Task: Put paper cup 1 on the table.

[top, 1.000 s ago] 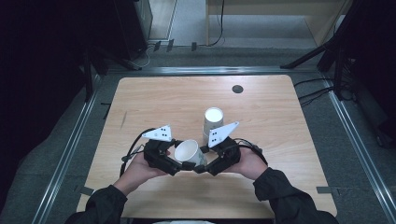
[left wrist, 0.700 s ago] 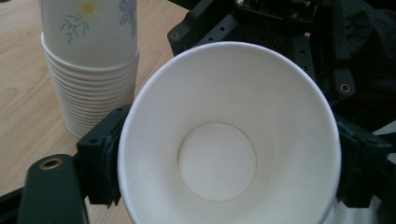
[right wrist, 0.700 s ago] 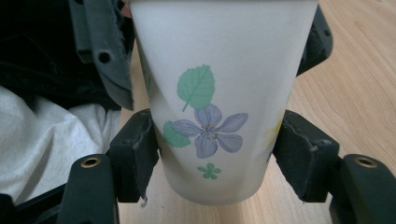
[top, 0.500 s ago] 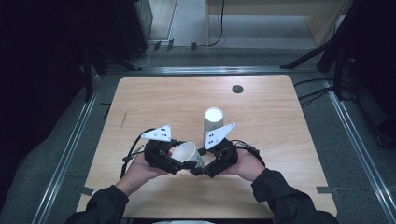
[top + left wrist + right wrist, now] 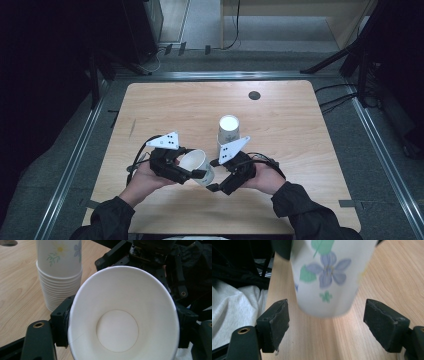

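A handover at the near edge of the pale wooden table (image 5: pixel 280 115): the left gripper (image 5: pixel 192 174) has just been closing and now pinches the rim of a single white paper cup printed with flowers (image 5: pixel 197 166), its pads pressing either side of the mouth in the left gripper view, the cup (image 5: pixel 120 322) held on its side above the table. The right gripper (image 5: pixel 214 186) has just been opening; its jaws stand wide apart, clear of the cup's (image 5: pixel 329 277) base, holding nothing. Just beyond stands the upside-down stack of matching flowered paper cups (image 5: pixel 229 131). The cup appears freshly passed to the left; next, the right gripper likely needs to draw back clear. No brand or writing is legible, only the purple and green flower print.
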A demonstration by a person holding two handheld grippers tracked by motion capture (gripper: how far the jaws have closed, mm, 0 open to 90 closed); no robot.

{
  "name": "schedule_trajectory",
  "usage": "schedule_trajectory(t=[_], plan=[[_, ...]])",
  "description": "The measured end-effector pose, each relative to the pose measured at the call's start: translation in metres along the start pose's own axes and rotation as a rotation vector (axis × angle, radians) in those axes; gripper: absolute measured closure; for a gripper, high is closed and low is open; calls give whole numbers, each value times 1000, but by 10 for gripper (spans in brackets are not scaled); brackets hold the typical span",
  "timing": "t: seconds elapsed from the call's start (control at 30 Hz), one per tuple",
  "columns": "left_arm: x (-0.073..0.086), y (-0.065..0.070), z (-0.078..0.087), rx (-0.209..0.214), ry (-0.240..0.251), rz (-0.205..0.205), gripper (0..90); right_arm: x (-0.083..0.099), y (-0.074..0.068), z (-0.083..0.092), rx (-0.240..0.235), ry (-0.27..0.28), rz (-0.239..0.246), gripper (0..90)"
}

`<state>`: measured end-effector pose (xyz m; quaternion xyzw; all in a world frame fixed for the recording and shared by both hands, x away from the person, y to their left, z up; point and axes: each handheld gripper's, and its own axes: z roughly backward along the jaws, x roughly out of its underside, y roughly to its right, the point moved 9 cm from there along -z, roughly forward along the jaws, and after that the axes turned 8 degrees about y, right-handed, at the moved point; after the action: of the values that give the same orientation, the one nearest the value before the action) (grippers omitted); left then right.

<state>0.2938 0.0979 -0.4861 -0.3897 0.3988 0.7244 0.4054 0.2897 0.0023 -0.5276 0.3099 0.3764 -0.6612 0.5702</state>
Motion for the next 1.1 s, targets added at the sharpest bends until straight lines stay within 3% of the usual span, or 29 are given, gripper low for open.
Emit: schedule_trajectory(t=[0.23, 0.27, 0.47, 0.83, 0.97, 1.1], plan=[[4, -14, 4, -38, -49, -27, 234, 10, 4, 8, 51, -11, 6, 207], [5, -18, 4, -49, -54, -30, 234, 13, 8, 11, 84, -13, 0, 208], [8, -29, 4, -83, -79, -35, 234, 17, 13, 14, 142, -4, -14, 209], [7, -46, 6, -121, -93, -41, 234, 29, 26, 24, 233, -29, -77, 218], [8, -55, 9, -152, -109, -58, 234, 34, 31, 30, 263, -39, -101, 218], [12, -70, 15, -187, -123, -43, 233, 38, 36, 36, 281, -34, -122, 226]])
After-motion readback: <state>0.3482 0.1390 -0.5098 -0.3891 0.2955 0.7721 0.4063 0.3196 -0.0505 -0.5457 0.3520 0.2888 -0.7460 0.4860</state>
